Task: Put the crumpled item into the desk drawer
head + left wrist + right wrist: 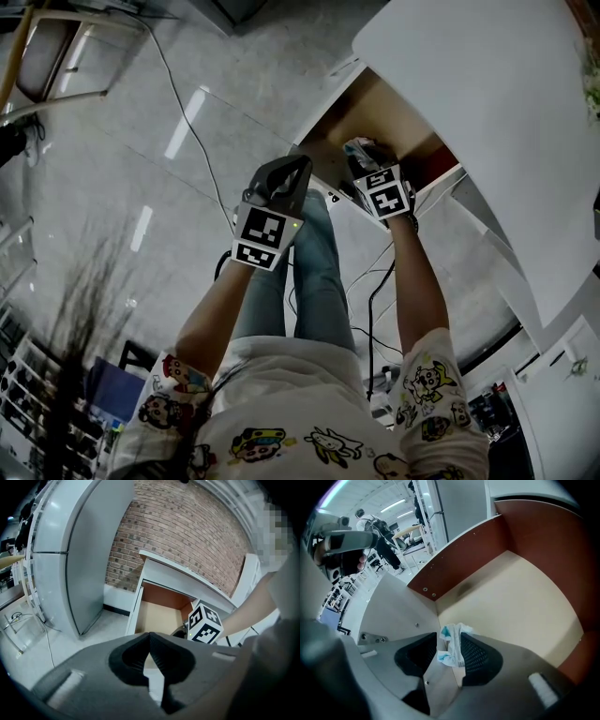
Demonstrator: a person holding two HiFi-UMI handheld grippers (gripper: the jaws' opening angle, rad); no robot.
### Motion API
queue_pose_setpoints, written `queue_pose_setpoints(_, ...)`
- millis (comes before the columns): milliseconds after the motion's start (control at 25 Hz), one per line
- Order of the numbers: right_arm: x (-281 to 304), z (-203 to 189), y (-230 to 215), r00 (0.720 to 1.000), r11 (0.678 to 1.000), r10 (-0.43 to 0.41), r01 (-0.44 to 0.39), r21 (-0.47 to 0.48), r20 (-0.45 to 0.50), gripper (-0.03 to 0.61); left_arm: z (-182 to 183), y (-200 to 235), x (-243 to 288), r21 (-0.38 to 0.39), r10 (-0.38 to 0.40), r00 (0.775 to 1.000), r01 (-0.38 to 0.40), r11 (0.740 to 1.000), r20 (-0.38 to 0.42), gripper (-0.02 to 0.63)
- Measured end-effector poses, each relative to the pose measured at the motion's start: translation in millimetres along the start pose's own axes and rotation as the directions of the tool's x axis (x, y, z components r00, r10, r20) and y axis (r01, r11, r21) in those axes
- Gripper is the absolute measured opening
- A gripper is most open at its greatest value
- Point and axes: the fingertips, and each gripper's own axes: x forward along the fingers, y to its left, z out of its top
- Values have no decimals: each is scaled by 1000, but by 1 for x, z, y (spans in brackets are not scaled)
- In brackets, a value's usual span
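Fingers point(477, 657) of the right gripper point(449, 637) stand wide, the white-and-blue crumpled paper wad point(452, 645) loose between them over the near edge of the open tan-floored desk drawer point(520, 597); it looks light, soft and crushable, so pinch its middle; left gripper point(150, 644) fingers closed, empty.

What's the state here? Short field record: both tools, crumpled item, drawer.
right tool: open, jaws apart, at the near corner of the drawer
crumpled item: white-and-blue wrapper between the right tool's jaws, lying against one pad; cannot tell if it rests on the drawer floor
drawer: pulled open, pale floor, brown walls
left tool: shut, nothing between the jaws, held back from the drawer
task: item at the drawer, not seen lying free inside
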Motion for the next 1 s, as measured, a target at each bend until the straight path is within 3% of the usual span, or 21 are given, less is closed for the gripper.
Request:
queue_pose_setpoints(280, -24, 8, 1, 999, 1000, -22, 21, 18, 29, 167, 23, 0, -12, 13, 14, 999, -14, 1000, 37, -1)
queue_pose_setpoints(600, -84, 40, 2, 990, 997, -64, 60, 39, 124, 167, 76, -7, -41, 34, 31, 994, -35, 999, 104, -2)
queue_pose_setpoints(1000, -209, 107, 20, 934, 995, -99, 83, 60, 342, 163, 165, -30, -104, 89, 31, 973, -52, 995, 230, -2)
